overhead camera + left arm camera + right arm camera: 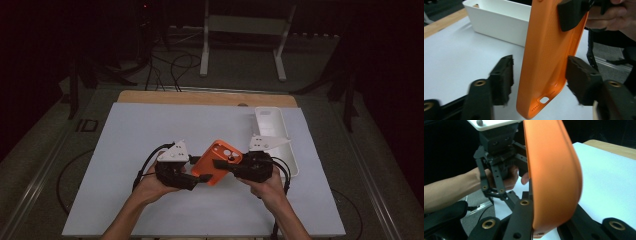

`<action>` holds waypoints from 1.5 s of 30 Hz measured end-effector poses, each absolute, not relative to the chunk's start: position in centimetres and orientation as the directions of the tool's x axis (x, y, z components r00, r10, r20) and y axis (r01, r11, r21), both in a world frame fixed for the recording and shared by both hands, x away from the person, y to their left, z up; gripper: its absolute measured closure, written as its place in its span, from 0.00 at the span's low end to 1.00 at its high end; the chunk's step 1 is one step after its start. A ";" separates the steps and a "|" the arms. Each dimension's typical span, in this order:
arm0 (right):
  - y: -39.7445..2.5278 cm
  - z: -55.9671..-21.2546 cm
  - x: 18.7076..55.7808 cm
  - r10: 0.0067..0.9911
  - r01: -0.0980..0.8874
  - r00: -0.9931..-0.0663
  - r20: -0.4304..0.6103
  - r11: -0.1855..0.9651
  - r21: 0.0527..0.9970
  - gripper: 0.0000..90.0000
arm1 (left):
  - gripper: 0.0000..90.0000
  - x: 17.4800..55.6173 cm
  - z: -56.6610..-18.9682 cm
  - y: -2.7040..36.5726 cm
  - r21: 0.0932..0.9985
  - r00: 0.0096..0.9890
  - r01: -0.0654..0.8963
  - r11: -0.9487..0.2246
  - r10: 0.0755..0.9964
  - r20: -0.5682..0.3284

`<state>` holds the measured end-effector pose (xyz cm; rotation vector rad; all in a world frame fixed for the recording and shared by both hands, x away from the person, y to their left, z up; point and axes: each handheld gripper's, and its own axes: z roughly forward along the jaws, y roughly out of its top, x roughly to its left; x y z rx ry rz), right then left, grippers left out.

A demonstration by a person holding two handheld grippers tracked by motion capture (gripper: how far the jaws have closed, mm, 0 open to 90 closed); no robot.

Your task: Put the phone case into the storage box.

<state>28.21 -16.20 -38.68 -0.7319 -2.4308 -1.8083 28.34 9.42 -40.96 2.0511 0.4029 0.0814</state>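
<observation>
Dim room, white worktop [125, 165]: the right hand-held gripper [235, 167] clamps an orange phone case [216, 162] aloft near a white bin [274, 131], while the left hand-held gripper [537, 80], jaws spread, should close squarely across its lower edges.

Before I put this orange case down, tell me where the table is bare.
The white mat is bare along its whole left side and across the back, up to the wooden edge. It is crowded mid-front, where the left claw and right claw meet at the phone case, and right, by the white bin.
</observation>
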 end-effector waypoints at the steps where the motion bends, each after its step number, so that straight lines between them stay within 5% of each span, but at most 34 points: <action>1: -16.2 -38.6 28.2 0.347 0.380 -0.891 0.291 0.222 0.898 0.96 | 0.53 28.3 -41.0 9.4 0.861 0.944 0.246 -0.446 0.311 -0.109; 13: -16.6 -39.1 28.6 0.272 0.364 -0.916 0.296 0.247 0.898 0.94 | 0.85 28.3 -41.3 9.2 0.845 0.965 0.231 -0.483 0.226 -0.135; 18: -16.6 -39.2 28.7 0.276 0.354 -0.918 0.284 0.250 0.901 0.84 | 0.95 28.2 -41.5 9.2 0.850 0.968 0.226 -0.475 0.209 -0.140; 25: -16.5 -39.2 28.7 0.315 0.366 -0.905 0.286 0.232 0.901 0.66 | 0.95 28.0 -41.4 9.1 0.853 0.967 0.217 -0.475 0.225 -0.121; 28: -16.5 -39.2 28.8 0.373 0.381 -0.882 0.287 0.206 0.902 0.46 | 0.95 27.9 -41.4 9.2 0.852 0.965 0.214 -0.477 0.241 -0.108; 32: -16.5 -39.1 28.7 0.420 0.383 -0.866 0.270 0.210 0.900 0.34 | 0.95 27.9 -41.4 9.3 0.856 0.962 0.215 -0.470 0.255 -0.102; 45: -17.1 -39.0 28.3 0.523 0.376 -0.822 0.226 0.201 0.904 0.16 | 0.95 28.0 -41.3 9.9 0.859 0.941 0.231 -0.456 0.328 -0.079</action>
